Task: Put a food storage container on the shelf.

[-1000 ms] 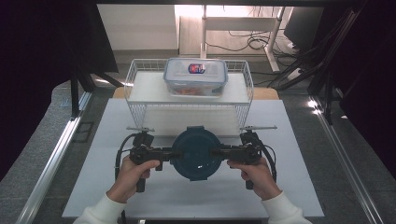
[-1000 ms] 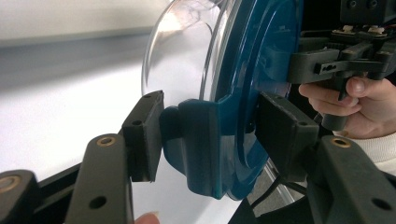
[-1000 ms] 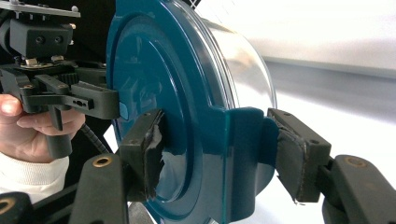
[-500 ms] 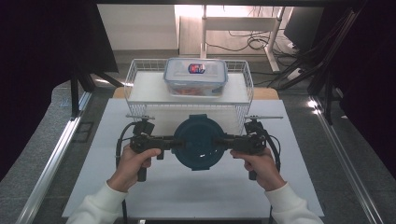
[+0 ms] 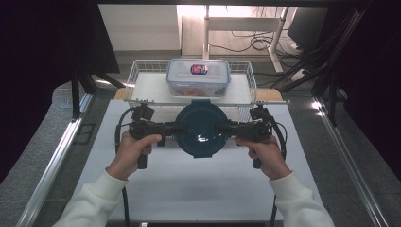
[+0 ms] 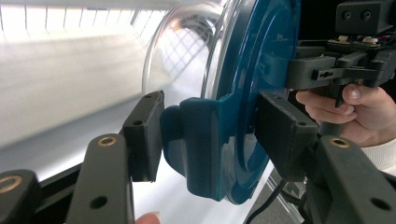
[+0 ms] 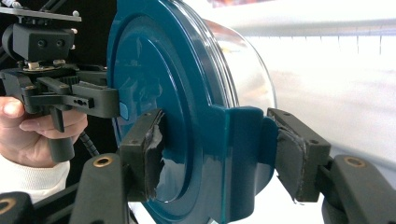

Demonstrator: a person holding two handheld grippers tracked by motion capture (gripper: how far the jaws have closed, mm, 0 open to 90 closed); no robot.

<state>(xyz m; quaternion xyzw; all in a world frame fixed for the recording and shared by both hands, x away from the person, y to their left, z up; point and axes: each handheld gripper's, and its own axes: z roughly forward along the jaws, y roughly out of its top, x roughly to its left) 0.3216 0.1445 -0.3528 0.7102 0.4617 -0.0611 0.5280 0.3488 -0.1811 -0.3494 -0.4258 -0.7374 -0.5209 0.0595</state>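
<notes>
Matte black pads of the left gripper clamp a moulded latch tab on the rim of a round glass container with a glossy teal lid; one pad bears on the tab's outer face and the other on the lid's flat top. Opposite, the right gripper, its grey padding frayed and torn at the edges, bites the matching tab on the far side of the rim. From above, the two grippers hold the container level between them, lid up, clear of the smooth white tabletop. The clear, curved bowl beneath the lid catches bright reflections. Just beyond the fingertips stands a white wire basket; inside it rests a rectangular clear plastic food box with a snap-on lid, well apart from the held container. White knit sleeves cover both forearms.
</notes>
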